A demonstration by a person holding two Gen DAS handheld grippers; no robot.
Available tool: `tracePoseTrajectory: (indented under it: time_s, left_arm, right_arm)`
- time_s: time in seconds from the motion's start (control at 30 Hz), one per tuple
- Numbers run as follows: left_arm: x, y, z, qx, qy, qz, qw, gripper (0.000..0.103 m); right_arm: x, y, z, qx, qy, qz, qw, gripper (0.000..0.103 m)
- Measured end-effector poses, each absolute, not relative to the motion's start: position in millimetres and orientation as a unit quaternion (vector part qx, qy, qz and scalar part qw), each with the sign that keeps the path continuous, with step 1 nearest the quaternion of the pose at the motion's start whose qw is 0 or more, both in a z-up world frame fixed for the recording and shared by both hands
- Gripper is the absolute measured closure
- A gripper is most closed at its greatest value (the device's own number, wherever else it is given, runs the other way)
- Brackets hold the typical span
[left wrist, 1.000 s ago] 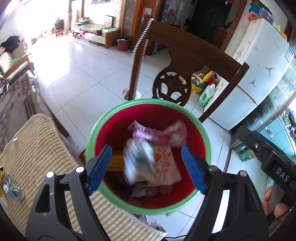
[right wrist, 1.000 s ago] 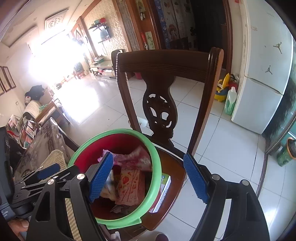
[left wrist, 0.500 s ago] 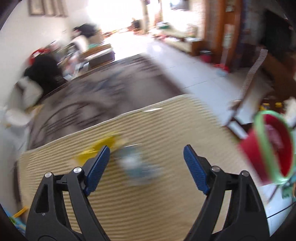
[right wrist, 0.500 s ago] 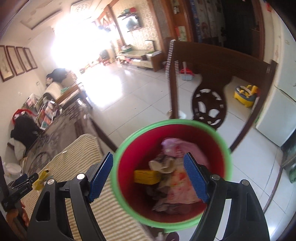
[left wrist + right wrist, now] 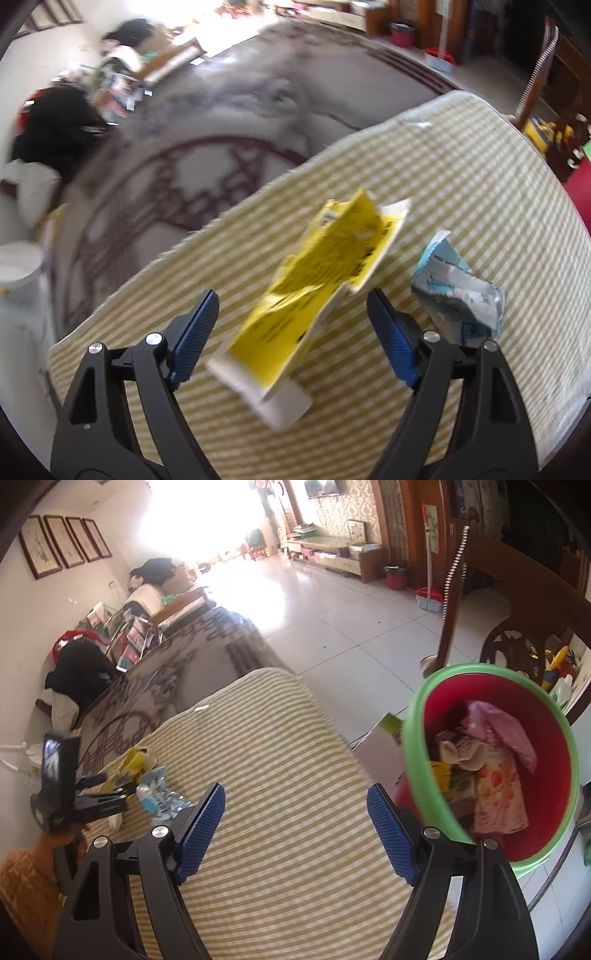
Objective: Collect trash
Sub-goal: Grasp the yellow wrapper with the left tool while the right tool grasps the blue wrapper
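In the right wrist view, a round red plastic bin with a green rim [image 5: 413, 775] fills the right side of the frame, tilted toward the camera so its inside shows. It holds a crumpled pink plastic bag [image 5: 498, 727] at the top, a pale wrapper printed with red strawberries [image 5: 498, 797] below it, a wad of beige paper [image 5: 460, 751] and a scrap of yellow packaging [image 5: 441, 771] at its left wall. The bin stands just beside the edge of the table covered in a yellow-and-white striped cloth [image 5: 295, 812].

The right gripper [image 5: 295, 827] hangs over bare cloth at lower centre, its blue-padded jaws apart with nothing between them.

In the left wrist view, the left gripper [image 5: 291, 332] points down at the cloth; its jaws have just been opening and stand wide apart. A flattened yellow and white carton [image 5: 317, 280] lies on the cloth, its lower end between the pads but touched by neither. A crumpled blue and silver foil wrapper [image 5: 458, 291] lies just right of the carton, at the right finger's outer side.

At lower left of the right wrist view, a hand [image 5: 70, 845] in an orange knit sleeve [image 5: 22, 897] holds the left gripper beside those two pieces.
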State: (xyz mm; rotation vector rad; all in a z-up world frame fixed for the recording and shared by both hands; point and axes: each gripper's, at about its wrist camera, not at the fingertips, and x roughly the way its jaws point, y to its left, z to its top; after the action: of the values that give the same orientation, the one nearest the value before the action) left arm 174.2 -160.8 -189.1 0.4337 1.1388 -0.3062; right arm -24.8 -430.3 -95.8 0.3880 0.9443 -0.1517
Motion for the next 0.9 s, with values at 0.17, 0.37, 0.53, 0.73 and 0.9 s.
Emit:
tracePoseTrajectory:
  time_s: [0.17,0.37,0.53,0.73,0.9]
  left_arm:
    - [188.2,-149.9,-202.0,0.141,0.563,-0.159,0.799,0.061]
    - [162.3,-108.1,-175.8,0.075,0.542,-0.146,0.824,0.065]
    - [115.2,-60.5,-152.4,0.018,0.534,-0.112,0.838,0.065]
    - [75.9,-28.7,-149.7,0.009,0.545,-0.094,0.833,0.064]
    - [65.8,-8.7,-168.9,-0.002,0.565,-0.078,0.822,0.064]
  right_arm:
    - [-12.4,-391.0,-101.1,0.168,0.467,-0.051,0.867,0.026]
    - [18.9,-345.1,-116.6,0.132,0.494,-0.013,0.859,0.026]
    - [54.2,-299.2,-139.3,0.09,0.52,0.022,0.849,0.026]
    - [87.6,-255.0,-172.4,0.044,0.549,0.05,0.833,0.026]
    - [91.3,-243.6,-185.6,0.028,0.559,0.045,0.828,0.027]
